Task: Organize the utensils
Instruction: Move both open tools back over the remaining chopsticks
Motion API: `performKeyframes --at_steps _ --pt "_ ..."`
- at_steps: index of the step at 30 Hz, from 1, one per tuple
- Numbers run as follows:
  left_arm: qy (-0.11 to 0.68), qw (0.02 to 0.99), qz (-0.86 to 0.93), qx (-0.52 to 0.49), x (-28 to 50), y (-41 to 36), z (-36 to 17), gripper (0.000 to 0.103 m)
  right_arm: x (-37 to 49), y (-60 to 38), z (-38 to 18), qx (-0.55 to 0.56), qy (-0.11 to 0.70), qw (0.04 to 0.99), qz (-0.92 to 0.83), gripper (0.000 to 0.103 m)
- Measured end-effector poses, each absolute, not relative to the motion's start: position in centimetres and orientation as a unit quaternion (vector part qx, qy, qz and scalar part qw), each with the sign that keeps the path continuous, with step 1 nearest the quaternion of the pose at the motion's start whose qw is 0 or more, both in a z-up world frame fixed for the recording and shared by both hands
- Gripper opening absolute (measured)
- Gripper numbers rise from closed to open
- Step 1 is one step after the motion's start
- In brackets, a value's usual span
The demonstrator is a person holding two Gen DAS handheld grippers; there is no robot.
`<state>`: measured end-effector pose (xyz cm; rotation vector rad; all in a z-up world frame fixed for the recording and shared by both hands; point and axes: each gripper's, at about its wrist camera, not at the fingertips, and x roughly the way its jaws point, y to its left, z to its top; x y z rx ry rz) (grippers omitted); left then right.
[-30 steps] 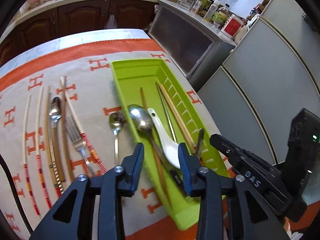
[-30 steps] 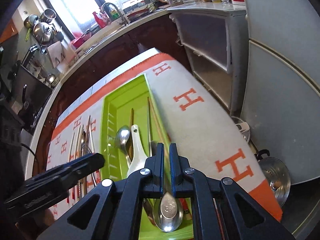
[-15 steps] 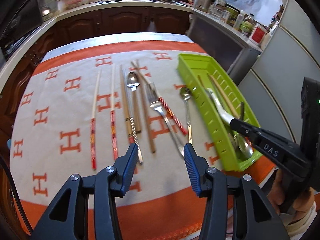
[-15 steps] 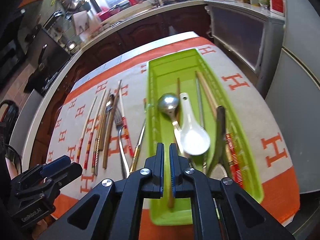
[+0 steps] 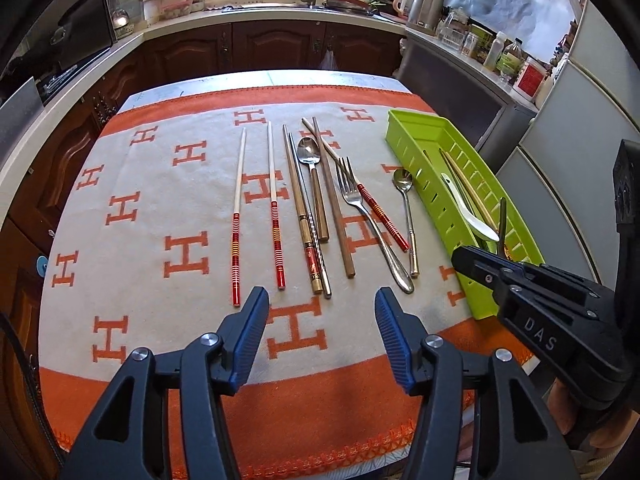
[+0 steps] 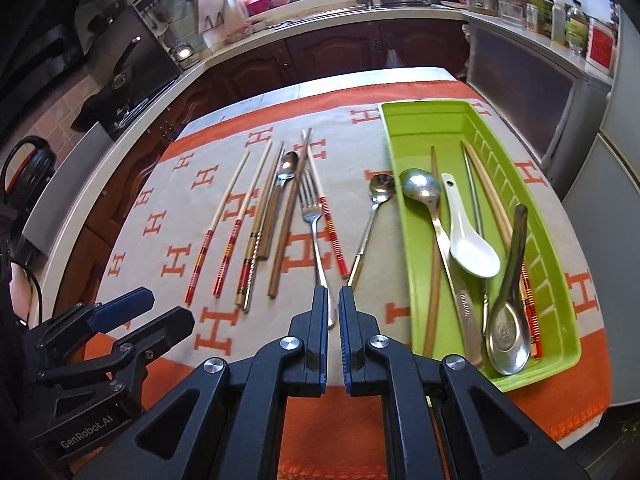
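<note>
A green tray (image 6: 560, 280) lies at the table's right side, also in the left wrist view (image 5: 420, 136). It holds a white soup spoon (image 6: 468, 240), metal spoons (image 6: 424, 196) and chopsticks. Loose on the cloth lie several chopsticks (image 5: 276, 208), a fork (image 5: 360, 208) and two spoons (image 5: 406, 200). My left gripper (image 5: 320, 320) is open and empty above the cloth's near part. My right gripper (image 6: 333, 312) is shut and empty, just above the fork's handle end (image 6: 320, 264).
An orange and cream cloth with H marks (image 5: 160, 208) covers the table. Kitchen counters and dark cabinets (image 5: 272, 44) stand behind. A grey cabinet and fridge (image 5: 580, 128) stand to the right. The table's near edge is below both grippers.
Both grippers have pulled back from over the green tray towards the near edge and swung left over the loose utensils. The left gripper has opened wider. The right stays shut.
</note>
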<state>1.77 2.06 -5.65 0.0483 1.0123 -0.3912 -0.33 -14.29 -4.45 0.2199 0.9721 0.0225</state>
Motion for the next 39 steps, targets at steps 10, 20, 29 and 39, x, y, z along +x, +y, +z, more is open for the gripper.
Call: performKeyframes --at_steps 10,20,29,39 --pt "0.471 0.863 -0.185 0.005 1.2 3.8 -5.0 0.059 -0.6 -11.5 -3.3 0.070 0.469 0.880 0.022 0.006" --pt "0.464 0.869 -0.174 -0.010 1.3 4.9 -4.8 0.063 -0.4 -10.1 -2.5 0.046 0.468 0.882 0.032 0.006" --pt "0.474 0.865 -0.166 -0.010 2.1 5.2 -5.8 0.066 1.0 -9.6 -3.8 0.048 0.479 0.875 0.046 0.006" --pt "0.479 0.865 -0.146 -0.019 4.0 5.8 -6.7 0.071 3.6 -9.2 -6.3 0.052 0.499 0.863 0.063 0.006"
